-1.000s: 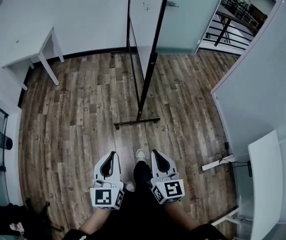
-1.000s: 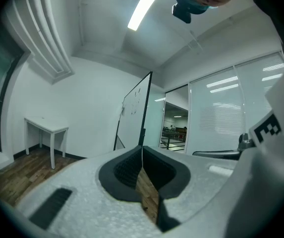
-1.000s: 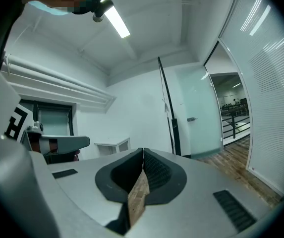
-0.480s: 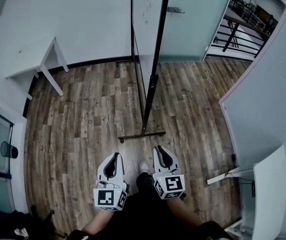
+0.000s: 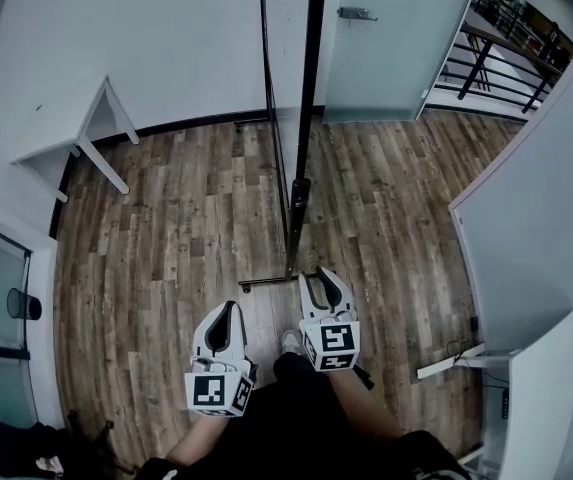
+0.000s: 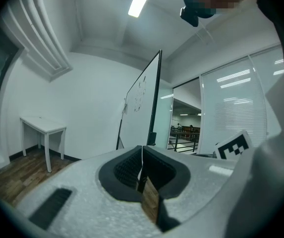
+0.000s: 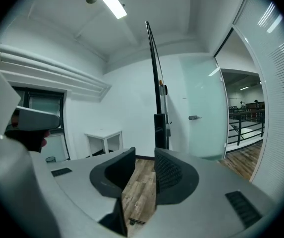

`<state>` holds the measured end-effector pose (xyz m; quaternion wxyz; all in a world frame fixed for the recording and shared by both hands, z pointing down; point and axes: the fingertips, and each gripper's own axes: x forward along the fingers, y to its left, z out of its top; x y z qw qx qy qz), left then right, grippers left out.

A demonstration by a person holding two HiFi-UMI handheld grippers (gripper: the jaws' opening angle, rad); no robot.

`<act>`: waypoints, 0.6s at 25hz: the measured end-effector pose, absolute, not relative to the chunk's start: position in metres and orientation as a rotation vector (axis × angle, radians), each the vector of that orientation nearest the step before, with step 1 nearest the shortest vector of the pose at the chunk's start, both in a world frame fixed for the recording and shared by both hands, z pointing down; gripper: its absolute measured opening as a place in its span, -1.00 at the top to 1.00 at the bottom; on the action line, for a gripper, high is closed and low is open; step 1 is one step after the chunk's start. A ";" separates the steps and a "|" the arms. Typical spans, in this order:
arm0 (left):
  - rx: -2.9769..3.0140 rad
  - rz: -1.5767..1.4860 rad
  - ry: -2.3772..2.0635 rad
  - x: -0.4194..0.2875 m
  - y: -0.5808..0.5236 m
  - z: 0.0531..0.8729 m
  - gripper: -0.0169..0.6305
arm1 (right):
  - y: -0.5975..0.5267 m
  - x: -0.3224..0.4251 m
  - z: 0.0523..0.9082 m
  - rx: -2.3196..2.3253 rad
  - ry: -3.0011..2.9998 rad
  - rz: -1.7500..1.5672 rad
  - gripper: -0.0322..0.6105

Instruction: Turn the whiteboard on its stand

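**I face the whiteboard point(image 5: 288, 58) edge-on, upright on its stand**

The board rises at my 12 o'clock from the wooden floor point(image 5: 166, 228). Its black foot bar point(image 5: 271, 282) lies just ahead of my right gripper point(image 5: 321, 278), whose fingers have just been opening and now stand apart with nothing between them. My left gripper point(image 5: 228, 313), at that one's 8 o'clock, has its fingers pressed together, empty. A white table point(image 5: 66, 118) stands at 10 o'clock.

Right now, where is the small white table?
In the head view, upper left, the white table stands against the wall, left of the edge-on whiteboard.
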<state>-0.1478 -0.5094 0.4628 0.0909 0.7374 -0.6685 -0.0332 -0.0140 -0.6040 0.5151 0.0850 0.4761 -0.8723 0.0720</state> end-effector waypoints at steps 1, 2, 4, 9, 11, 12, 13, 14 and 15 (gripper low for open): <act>2.186 -0.097 -1.992 -0.147 -0.517 0.464 0.89 | -0.615 -0.015 0.522 1.411 -2.589 0.221 0.63; 2.182 -0.097 -1.997 -0.147 -0.525 0.464 0.89 | -0.626 -0.017 0.529 1.402 -2.577 0.228 0.61; 2.172 -0.097 -2.006 -0.149 -0.539 0.465 0.89 | -0.649 -0.021 0.542 1.388 -2.555 0.233 0.54; 2.138 -0.100 -2.041 -0.153 -0.566 0.469 0.89 | -0.702 -0.030 0.576 1.364 -2.497 0.264 0.30; 2.125 -0.104 -2.054 -0.159 -0.577 0.470 0.89 | -0.720 -0.034 0.583 1.367 -2.477 0.279 0.27; 2.118 -0.107 -2.061 -0.162 -0.581 0.470 0.89 | -0.729 -0.036 0.586 1.368 -2.469 0.280 0.25; 2.111 -0.109 -2.066 -0.165 -0.586 0.470 0.89 | -0.737 -0.038 0.589 1.366 -2.463 0.281 0.24; 2.105 -0.109 -2.072 -0.168 -0.589 0.470 0.89 | -0.743 -0.041 0.593 1.363 -2.456 0.283 0.23; 2.100 -0.108 -2.079 -0.170 -0.592 0.470 0.89 | -0.749 -0.042 0.597 1.359 -2.447 0.287 0.22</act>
